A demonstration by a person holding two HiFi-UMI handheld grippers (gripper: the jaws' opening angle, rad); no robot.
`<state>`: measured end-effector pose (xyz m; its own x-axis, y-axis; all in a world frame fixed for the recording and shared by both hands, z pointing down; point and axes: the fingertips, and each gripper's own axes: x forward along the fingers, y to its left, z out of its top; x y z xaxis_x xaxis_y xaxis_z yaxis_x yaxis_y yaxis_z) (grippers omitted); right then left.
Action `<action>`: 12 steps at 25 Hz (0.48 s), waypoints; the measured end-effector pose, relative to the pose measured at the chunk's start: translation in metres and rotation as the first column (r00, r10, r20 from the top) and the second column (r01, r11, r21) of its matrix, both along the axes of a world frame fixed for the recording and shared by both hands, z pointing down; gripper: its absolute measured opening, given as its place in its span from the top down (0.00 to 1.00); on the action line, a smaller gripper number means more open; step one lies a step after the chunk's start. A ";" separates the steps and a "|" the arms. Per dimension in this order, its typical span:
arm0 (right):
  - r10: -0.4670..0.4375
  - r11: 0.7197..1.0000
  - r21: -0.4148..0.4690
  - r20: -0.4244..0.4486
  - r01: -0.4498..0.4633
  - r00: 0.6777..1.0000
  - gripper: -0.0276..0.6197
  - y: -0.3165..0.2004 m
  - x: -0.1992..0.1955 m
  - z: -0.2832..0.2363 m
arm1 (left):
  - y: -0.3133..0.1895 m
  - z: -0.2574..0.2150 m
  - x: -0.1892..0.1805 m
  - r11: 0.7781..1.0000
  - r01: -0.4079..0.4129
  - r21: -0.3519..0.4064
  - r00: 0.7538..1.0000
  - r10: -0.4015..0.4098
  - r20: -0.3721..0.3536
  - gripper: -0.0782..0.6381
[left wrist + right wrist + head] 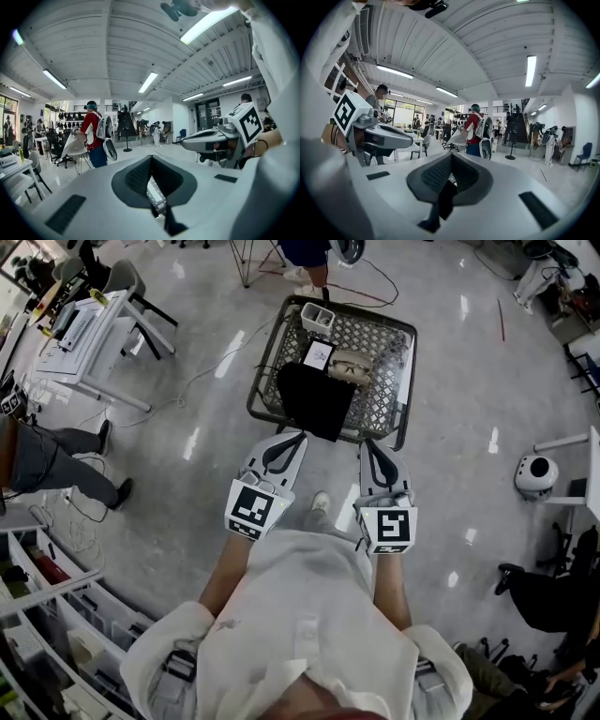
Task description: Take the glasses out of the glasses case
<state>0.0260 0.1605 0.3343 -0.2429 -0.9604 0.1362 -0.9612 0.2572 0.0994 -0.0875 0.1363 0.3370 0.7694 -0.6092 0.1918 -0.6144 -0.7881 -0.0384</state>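
**Fig. 1. 2 grippers poised short of the mesh table**

The left gripper (292, 437) and right gripper (371, 444) sit just short of the near edge of the dark wire-mesh table (263, 352). Each has its jaws closed together on nothing. Both point at the table, which looks like a ready stance before any reach. The pale-framed glasses (352, 365) lie toward the table's middle. Their long axis runs parallel to its near edge, and which way the lenses face is too small to tell. A black flat item (314, 397), possibly the case, overhangs the near edge just in front of them. Whether the glasses sit in a case cannot be told.
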 end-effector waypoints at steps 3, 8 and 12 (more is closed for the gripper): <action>-0.009 1.000 0.007 0.010 0.009 1.000 0.95 -0.010 0.015 -0.001 | -0.008 -0.002 0.016 1.000 0.002 0.004 1.000 -0.002 0.009 0.87; -0.026 1.000 0.012 0.024 0.026 0.999 0.95 -0.027 0.034 -0.002 | -0.020 -0.008 0.039 1.000 0.006 0.022 1.000 -0.006 0.026 0.87; -0.036 0.999 0.007 0.034 0.036 0.999 0.95 -0.039 0.040 0.000 | -0.027 -0.004 0.047 1.000 0.011 0.006 0.999 -0.011 0.032 0.87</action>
<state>0.0658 0.1218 0.3342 -0.2817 -0.9518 0.1214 -0.9543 0.2911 0.0681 -0.0405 0.1091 0.3332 0.7559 -0.6191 0.2128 -0.6216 -0.7808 -0.0633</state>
